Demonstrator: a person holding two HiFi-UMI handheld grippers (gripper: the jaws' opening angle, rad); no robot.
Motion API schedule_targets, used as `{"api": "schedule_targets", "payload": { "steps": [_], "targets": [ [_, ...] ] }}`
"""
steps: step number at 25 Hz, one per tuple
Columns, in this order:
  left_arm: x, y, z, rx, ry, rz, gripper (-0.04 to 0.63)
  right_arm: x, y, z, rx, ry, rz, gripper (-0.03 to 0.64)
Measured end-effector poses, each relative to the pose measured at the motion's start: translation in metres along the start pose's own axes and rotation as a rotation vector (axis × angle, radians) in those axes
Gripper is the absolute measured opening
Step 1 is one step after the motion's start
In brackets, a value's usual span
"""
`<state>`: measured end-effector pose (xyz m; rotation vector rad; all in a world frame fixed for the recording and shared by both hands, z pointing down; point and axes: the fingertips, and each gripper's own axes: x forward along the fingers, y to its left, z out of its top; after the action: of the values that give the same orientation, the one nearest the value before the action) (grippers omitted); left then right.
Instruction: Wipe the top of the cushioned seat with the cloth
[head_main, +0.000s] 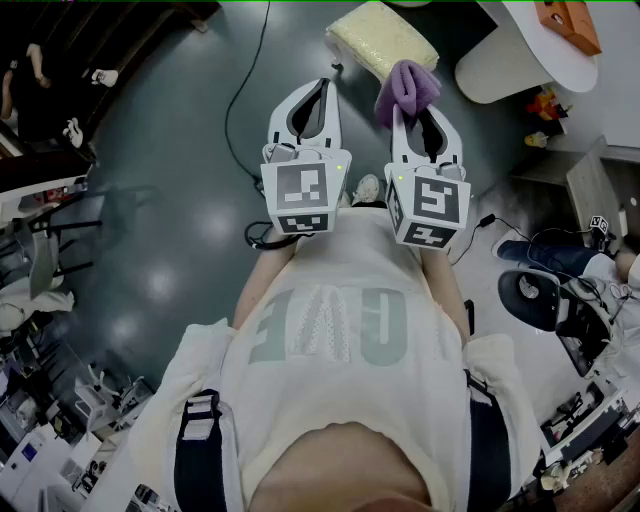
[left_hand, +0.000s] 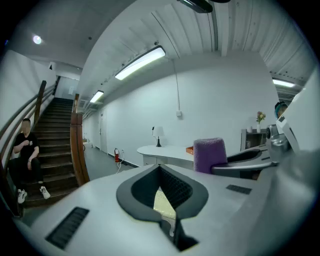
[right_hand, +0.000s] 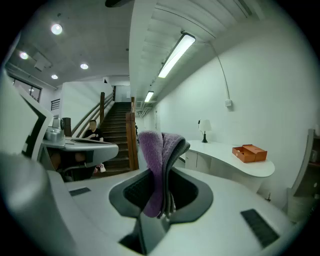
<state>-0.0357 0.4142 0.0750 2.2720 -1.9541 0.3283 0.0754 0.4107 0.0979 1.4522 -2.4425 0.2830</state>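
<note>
In the head view the pale yellow cushioned seat (head_main: 382, 38) lies on the dark floor at the top, just beyond both grippers. My right gripper (head_main: 415, 108) is shut on a purple cloth (head_main: 407, 88), which bunches over its tips at the seat's near edge. In the right gripper view the cloth (right_hand: 155, 165) hangs folded between the jaws of the right gripper (right_hand: 167, 150). My left gripper (head_main: 322, 82) is beside it on the left, shut on nothing. In the left gripper view a sliver of the seat (left_hand: 162, 202) shows through the left gripper (left_hand: 160, 170).
A white curved desk (head_main: 520, 50) with an orange box (head_main: 567, 22) stands right of the seat. A black cable (head_main: 240, 90) runs over the floor at the left. A person (left_hand: 25, 155) sits on a staircase. A black chair (head_main: 535, 295) and clutter fill the right side.
</note>
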Motion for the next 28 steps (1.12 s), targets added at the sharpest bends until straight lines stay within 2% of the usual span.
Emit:
{"api": "schedule_targets", "payload": {
  "steps": [8,16,28],
  "targets": [
    [0.002,0.0,0.003,-0.001,-0.003,0.014,0.006,0.003,-0.002,0.003,-0.004,-0.002,0.015,0.086],
    [0.02,0.003,0.003,-0.008,-0.003,0.029,0.006,0.008,-0.022,0.006,0.058,-0.034,0.019,0.086],
    [0.049,0.037,-0.007,-0.038,0.01,0.141,0.006,0.038,-0.03,-0.004,0.035,-0.01,0.096,0.086]
  ]
}}
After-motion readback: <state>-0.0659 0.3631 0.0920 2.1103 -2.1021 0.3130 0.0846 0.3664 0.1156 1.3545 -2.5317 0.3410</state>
